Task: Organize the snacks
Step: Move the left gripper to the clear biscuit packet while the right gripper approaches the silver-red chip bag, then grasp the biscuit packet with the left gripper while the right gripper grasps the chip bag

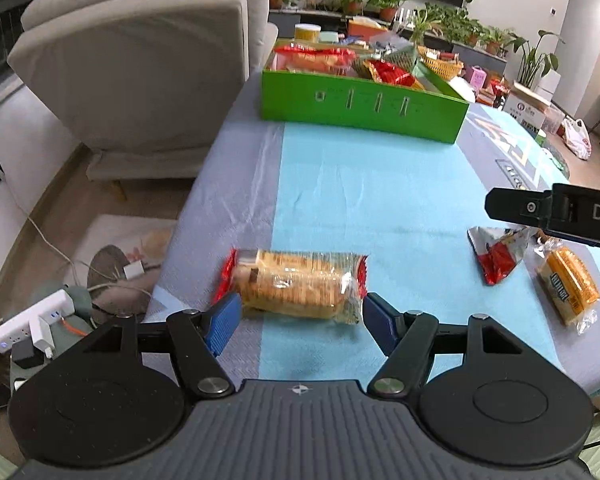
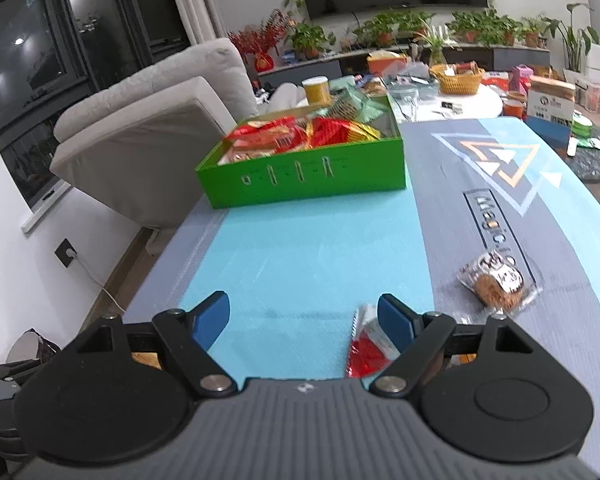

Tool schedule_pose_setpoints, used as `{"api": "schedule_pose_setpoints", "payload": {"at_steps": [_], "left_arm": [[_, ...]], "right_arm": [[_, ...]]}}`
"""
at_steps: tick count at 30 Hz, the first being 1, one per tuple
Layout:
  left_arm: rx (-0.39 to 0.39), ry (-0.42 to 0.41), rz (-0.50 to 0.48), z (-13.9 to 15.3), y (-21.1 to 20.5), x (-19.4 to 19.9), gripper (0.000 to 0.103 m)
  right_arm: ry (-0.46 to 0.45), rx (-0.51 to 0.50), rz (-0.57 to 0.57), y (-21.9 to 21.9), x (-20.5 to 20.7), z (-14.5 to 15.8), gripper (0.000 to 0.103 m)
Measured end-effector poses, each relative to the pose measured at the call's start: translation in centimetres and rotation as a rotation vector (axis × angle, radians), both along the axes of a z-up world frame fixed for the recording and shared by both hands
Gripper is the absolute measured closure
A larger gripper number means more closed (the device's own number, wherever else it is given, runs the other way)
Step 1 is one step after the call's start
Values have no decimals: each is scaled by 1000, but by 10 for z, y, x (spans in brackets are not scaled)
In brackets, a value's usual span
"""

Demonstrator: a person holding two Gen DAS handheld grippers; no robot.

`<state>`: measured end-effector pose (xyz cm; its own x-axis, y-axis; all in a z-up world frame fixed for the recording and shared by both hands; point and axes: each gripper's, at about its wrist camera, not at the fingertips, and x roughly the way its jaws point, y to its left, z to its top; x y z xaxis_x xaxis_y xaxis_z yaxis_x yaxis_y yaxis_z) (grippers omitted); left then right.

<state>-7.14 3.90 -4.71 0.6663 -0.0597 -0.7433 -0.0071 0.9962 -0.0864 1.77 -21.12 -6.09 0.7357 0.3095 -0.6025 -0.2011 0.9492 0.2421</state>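
Two sets of jaws stand open: the left gripper straddles a cracker pack lying unpinched on the surface; the right gripper holds nothing, a red packet at four o'clock. The green box sits at twelve.

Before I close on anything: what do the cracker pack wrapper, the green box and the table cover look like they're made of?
Cracker pack: thin clear plastic film with red ends, glossy; the crackers show through and glare runs along it.
Green box: probably coated cardboard or thin board; flat matte walls, crisp edges, punched slots in the front.
Table cover: looks like printed woven fabric, matte, with fine creases.
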Motion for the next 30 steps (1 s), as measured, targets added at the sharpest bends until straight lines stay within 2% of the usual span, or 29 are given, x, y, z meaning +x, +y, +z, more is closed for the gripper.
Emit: {"api": "schedule_pose_setpoints", "payload": {"at_steps": [8,22,30], "left_arm": [[-27,53,6,-12,-1,12,38],[-17,36,-5,-15,-7,45,38],[8,30,-11,-17,-16,64,37]], "right_arm": [[63,-40,-28,-2,3,-16,47],[160,-50,-67,-12,21,-42,47],[109,-121,-47,-4,21,-49,44]]}}
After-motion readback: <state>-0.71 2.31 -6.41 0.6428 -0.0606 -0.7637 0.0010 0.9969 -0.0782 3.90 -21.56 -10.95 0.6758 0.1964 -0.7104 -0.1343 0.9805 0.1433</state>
